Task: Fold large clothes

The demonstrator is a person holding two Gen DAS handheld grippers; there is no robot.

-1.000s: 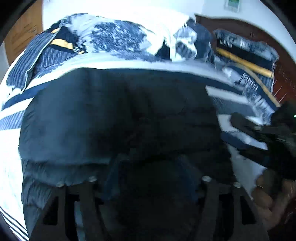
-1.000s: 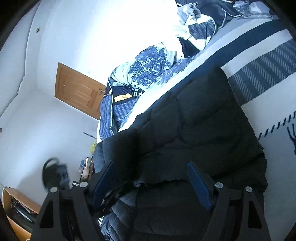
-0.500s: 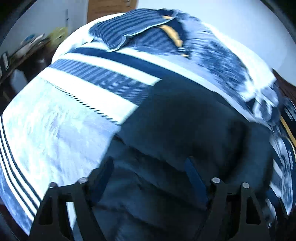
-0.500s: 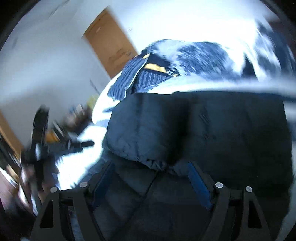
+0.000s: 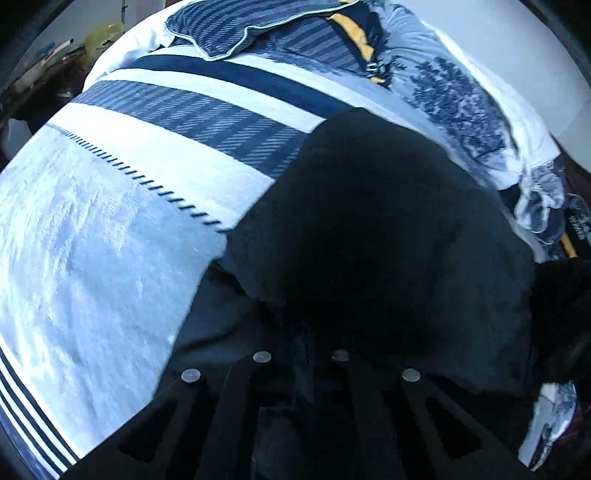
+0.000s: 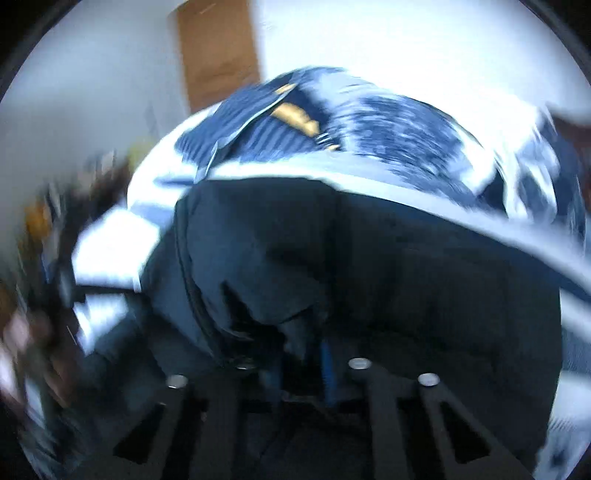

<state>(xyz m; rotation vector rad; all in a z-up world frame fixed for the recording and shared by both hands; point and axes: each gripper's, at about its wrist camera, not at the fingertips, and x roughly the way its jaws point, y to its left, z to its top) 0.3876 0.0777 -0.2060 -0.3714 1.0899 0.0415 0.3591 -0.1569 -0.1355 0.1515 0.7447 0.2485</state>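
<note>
A dark navy padded jacket (image 5: 369, 240) lies spread on the striped blue-and-white bedcover (image 5: 110, 221). My left gripper (image 5: 301, 332) is shut on the jacket's near edge, and dark cloth hides its fingertips. In the right wrist view, which is blurred, the same jacket (image 6: 406, 277) fills the middle. My right gripper (image 6: 303, 354) has its jaws closing on a bunched fold of the near edge. Its blue pads (image 6: 327, 369) stand close together with cloth pinched between them. A hand with the other gripper (image 6: 48, 314) shows as a smear at the left.
A striped pillow (image 5: 236, 33) and a crumpled blue floral duvet (image 5: 461, 96) lie at the far side of the bed. Clutter on a side table (image 5: 55, 62) sits beyond the bed's left corner. A wooden door (image 6: 218, 51) stands in the white wall behind.
Both grippers swung and rolled to the jacket's near edge. Their jaws, wide apart in the earlier frames, have come together on the cloth.
</note>
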